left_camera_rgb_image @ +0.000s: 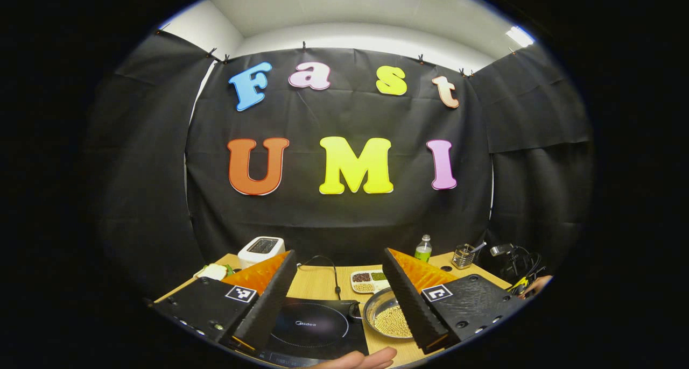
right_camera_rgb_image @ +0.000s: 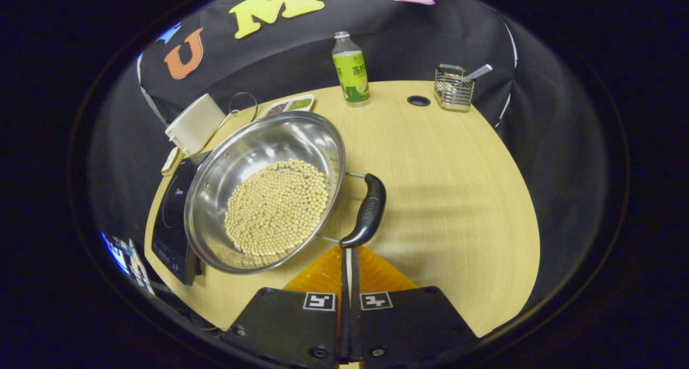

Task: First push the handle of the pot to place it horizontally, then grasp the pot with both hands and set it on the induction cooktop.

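Handle-push step: my right gripper (right_camera_rgb_image: pixel 349 250), fingers together and empty, touches the handle (right_camera_rgb_image: pixel 367 210) of the pot (right_camera_rgb_image: pixel 266 191) at frame centre. Left gripper (left_camera_rgb_image: pixel 339 299) wide open, empty. Next, I judge: sideways nudge.

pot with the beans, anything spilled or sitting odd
No spill: the beans all lie inside the pot. The pot sits on the table beside the induction cooktop, with its black handle just ahead of the right hand-held gripper's closed tips.
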Available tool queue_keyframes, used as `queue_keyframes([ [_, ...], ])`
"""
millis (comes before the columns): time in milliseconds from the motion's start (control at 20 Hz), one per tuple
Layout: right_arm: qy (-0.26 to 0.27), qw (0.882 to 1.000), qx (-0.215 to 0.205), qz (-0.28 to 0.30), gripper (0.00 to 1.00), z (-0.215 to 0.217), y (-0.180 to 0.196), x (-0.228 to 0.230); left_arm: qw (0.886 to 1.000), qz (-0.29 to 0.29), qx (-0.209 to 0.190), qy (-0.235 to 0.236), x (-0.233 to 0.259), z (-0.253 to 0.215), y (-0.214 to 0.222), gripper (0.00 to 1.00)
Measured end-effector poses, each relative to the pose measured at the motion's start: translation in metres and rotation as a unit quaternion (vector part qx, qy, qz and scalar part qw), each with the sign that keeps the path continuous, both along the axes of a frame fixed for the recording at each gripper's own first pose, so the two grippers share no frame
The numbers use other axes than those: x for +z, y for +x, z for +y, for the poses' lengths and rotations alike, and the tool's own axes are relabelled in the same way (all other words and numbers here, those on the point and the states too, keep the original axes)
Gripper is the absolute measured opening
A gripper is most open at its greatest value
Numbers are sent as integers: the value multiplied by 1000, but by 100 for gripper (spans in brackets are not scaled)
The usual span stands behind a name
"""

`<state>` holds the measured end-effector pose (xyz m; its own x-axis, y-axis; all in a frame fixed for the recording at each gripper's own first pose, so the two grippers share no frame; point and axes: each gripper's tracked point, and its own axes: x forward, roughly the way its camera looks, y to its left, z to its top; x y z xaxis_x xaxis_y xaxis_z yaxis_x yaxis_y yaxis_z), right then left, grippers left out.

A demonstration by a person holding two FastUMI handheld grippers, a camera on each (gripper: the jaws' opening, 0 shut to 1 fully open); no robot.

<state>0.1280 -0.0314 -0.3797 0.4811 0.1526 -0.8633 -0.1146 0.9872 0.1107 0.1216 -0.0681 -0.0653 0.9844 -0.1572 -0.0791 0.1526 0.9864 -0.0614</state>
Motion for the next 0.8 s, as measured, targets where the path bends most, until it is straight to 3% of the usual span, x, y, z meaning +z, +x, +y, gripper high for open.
queue_keyframes([
  [50,-2,1000,-4,-2,0,-2,4,-1,1000,5,0,0,-3,0,2,95],
  [100,0,1000,-7,-5,4,-2,9,0,1000,9,0,0,-6,-1,4,95],
  [350,-3,1000,-14,-16,0,-8,28,-1,1000,28,-6,2,-19,-9,11,96],
  [450,0,1000,-17,-17,4,-10,34,-2,999,37,-9,5,-26,-14,13,95],
  [800,17,999,-21,-40,4,-14,31,13,996,84,-19,5,-63,-37,22,96],
])
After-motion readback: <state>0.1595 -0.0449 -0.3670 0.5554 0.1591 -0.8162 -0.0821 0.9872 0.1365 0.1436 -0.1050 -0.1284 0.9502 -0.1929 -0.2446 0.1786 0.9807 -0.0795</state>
